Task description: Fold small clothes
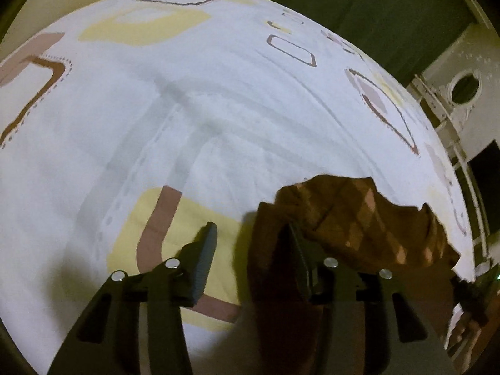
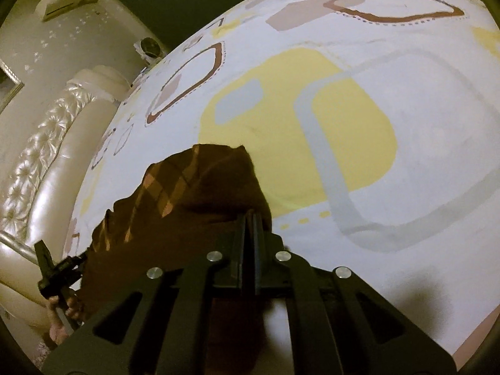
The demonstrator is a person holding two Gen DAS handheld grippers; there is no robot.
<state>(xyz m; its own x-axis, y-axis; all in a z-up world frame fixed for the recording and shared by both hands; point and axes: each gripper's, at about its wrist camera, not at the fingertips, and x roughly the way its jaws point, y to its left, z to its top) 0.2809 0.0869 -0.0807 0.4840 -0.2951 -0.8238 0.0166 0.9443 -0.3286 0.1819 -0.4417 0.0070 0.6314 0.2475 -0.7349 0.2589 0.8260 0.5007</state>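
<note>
The garment (image 1: pixel 359 218), a small brown piece with a paler check, lies bunched on the bedsheet (image 1: pixel 218 109) near the bed's edge, with a padded headboard (image 2: pixel 62 156) beyond that edge in the right wrist view. It sits between the two grippers.

The right gripper (image 2: pixel 249 222) has its jaws pressed together at the cloth's edge; whether a fold of fabric is actually caught between them cannot be told, since the tips are dark against dark cloth. The left gripper (image 1: pixel 253 243) stands half spread: its right-hand finger is against or under the cloth's near edge, its left-hand finger over bare sheet, so nothing is pinched there yet.

Risks, as a judgement:
- If the left jaws close where they are, they may take only a thin lip of cloth, or pinch the sheet along with it, and a lift would drag the bedding
- If the right gripper holds just one layer (or none), pulling would leave the heap bunched rather than spread it
- The garment is close to the bed's edge, so a sideways tug toward the headboard could slide part of it off

The heap has no clean outline, so its facing is hard to read. Its long axis seems to run across from one gripper to the other, roughly along the bed's near edge, with the checked part humped up on the far side. Which end is the waist or neck cannot be told
</note>
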